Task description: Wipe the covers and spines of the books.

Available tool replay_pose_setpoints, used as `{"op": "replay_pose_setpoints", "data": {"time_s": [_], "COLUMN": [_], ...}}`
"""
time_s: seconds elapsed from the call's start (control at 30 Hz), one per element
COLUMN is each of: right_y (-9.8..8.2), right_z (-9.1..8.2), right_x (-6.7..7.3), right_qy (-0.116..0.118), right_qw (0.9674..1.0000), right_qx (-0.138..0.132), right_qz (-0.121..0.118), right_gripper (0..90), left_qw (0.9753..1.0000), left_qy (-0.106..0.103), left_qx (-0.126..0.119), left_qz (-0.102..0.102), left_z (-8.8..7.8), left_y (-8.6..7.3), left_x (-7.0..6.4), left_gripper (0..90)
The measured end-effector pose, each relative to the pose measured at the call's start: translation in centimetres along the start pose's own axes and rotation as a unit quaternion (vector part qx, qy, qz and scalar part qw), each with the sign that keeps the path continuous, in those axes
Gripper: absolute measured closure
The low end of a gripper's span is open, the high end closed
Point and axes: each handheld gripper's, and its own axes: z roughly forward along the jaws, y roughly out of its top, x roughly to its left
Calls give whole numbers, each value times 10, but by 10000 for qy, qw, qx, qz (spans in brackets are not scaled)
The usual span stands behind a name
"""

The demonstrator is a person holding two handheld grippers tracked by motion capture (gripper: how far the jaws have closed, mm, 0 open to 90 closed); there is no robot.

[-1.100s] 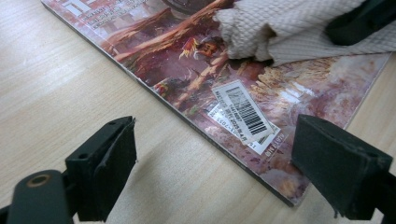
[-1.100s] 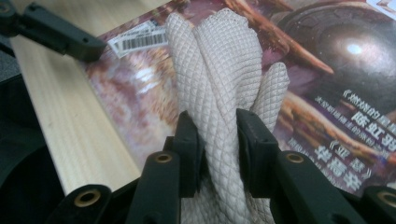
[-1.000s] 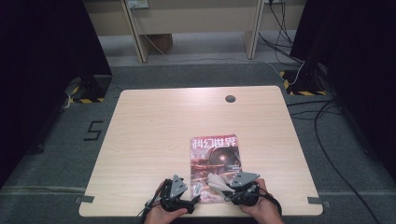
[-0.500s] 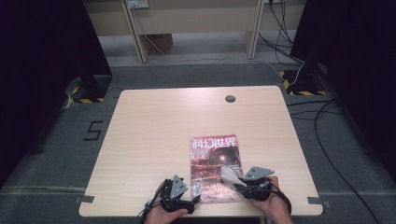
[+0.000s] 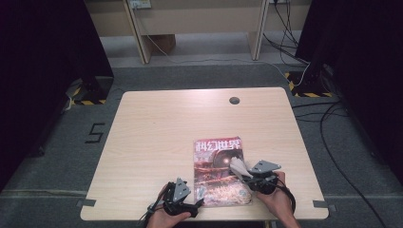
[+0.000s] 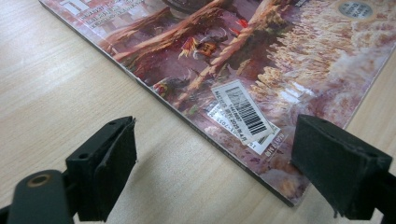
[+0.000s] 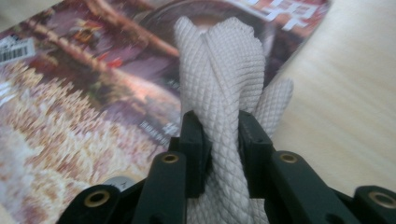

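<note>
Your right gripper [image 5: 244,172] has slid toward 3 o'clock across the magazine [image 5: 218,166], its jaws just closing tighter on the cloth [image 7: 224,93], which they now clamp. Your left gripper [image 6: 219,172] sits with jaws apart at the magazine's 7 o'clock corner. The magazine lies at the table's [image 5: 152,133] 6 o'clock edge. You look mid-wipe; next, likely keep the cloth flat and stroke on while the left steadies.
</note>
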Motion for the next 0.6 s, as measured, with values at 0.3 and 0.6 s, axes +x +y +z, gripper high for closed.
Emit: {"op": "replay_pose_setpoints", "data": {"time_s": [0.3, 0.6], "right_y": [3, -7], "right_z": [-27, -37], "right_x": [-16, -40], "right_qy": [-394, -749], "right_qw": [9971, 9934], "right_qx": [-569, -636], "right_qz": [315, 599], "right_gripper": [774, 772], "left_qw": [10000, 10000], "left_qy": [-4, -9], "left_qx": [12, -5], "left_qz": [19, 2], "left_z": [0, 0], "left_y": [0, 0], "left_x": [0, 0], "left_gripper": [133, 133]}}
